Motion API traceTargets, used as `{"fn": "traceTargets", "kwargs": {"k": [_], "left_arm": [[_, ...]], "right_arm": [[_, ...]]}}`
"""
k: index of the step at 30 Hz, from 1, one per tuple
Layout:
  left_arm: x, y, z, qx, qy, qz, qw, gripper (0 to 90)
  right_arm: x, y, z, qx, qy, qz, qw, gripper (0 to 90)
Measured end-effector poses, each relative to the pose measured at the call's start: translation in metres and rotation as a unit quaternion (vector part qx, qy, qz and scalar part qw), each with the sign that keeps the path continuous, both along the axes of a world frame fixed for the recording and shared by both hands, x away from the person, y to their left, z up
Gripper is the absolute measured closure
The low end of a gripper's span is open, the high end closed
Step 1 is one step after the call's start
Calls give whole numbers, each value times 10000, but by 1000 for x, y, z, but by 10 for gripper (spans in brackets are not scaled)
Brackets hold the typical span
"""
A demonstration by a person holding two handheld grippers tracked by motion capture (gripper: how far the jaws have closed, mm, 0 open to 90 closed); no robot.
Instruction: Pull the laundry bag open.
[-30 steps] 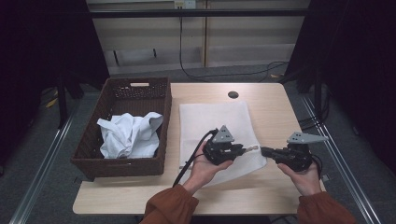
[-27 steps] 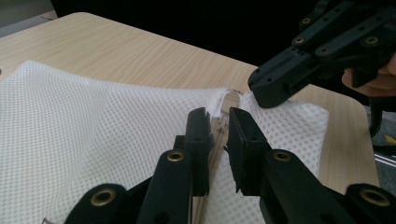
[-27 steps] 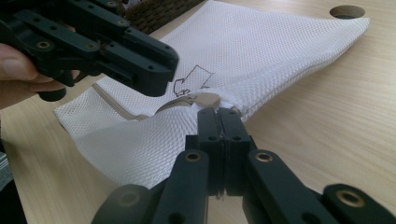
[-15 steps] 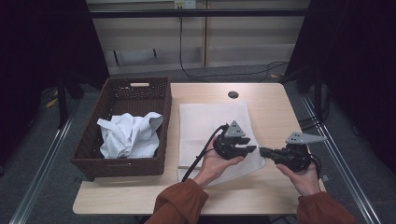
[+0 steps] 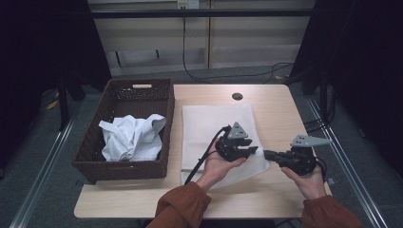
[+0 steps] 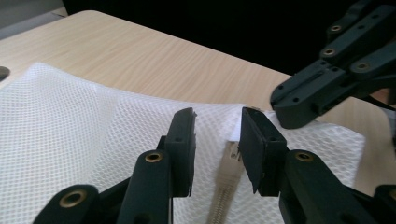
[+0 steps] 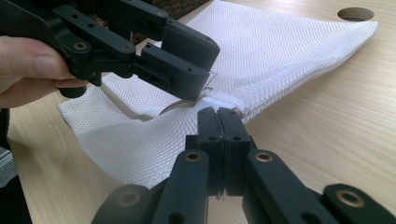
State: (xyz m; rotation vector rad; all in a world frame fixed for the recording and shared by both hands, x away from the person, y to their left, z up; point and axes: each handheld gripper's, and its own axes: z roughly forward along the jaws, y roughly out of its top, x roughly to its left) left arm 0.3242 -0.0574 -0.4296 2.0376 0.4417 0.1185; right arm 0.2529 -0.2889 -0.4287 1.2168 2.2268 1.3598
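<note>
Nearest the person, the right gripper (image 7: 219, 114) has its black jaws pressed tight together on the near right corner of the white mesh laundry bag (image 5: 214, 128), lifting that corner a little off the light wooden table (image 5: 275, 114). The bag looks soft, light and floppy, so a corner or the zipper end (image 6: 227, 179) seems the best place to hold. The left gripper (image 6: 216, 128) points at that zipper end; its jaws have just been closing a little, yet a narrow gap is left and nothing is pinched. Farther left, a dark woven basket (image 5: 95, 156) holds a crumpled white cloth (image 5: 130, 137).
</note>
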Motion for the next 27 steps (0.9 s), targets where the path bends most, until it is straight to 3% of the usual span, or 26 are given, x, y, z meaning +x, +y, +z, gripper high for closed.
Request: {"fn": "traceTargets", "kwargs": {"k": [7, 15, 16, 19, 21, 24, 27], "left_arm": [[2, 4, -2, -30, 109, -83, 9999, 644], [1, 6, -6, 257, 172, -330, 9990, 644], [1, 4, -9, 244, 246, -429, 9985, 654], [1, 4, -9, 298, 237, -439, 9983, 809], [1, 4, -10, 428, 233, -523, 9974, 816], [1, 4, -10, 452, 250, -515, 9973, 817], [1, 4, -9, 332, 260, -492, 9979, 819]], "right_arm": [[1, 0, 0, -5, -10, 3, 10000, 891], [0, -2, 1, 16, -12, -31, 10000, 891], [1, -2, 1, 8, -8, -24, 10000, 891], [1, -1, 1, -14, -10, -36, 10000, 891], [1, -2, 0, -13, -5, -18, 10000, 891], [1, -1, 0, -42, 2, -21, 10000, 892], [1, -1, 0, -28, 6, -5, 10000, 891]]}}
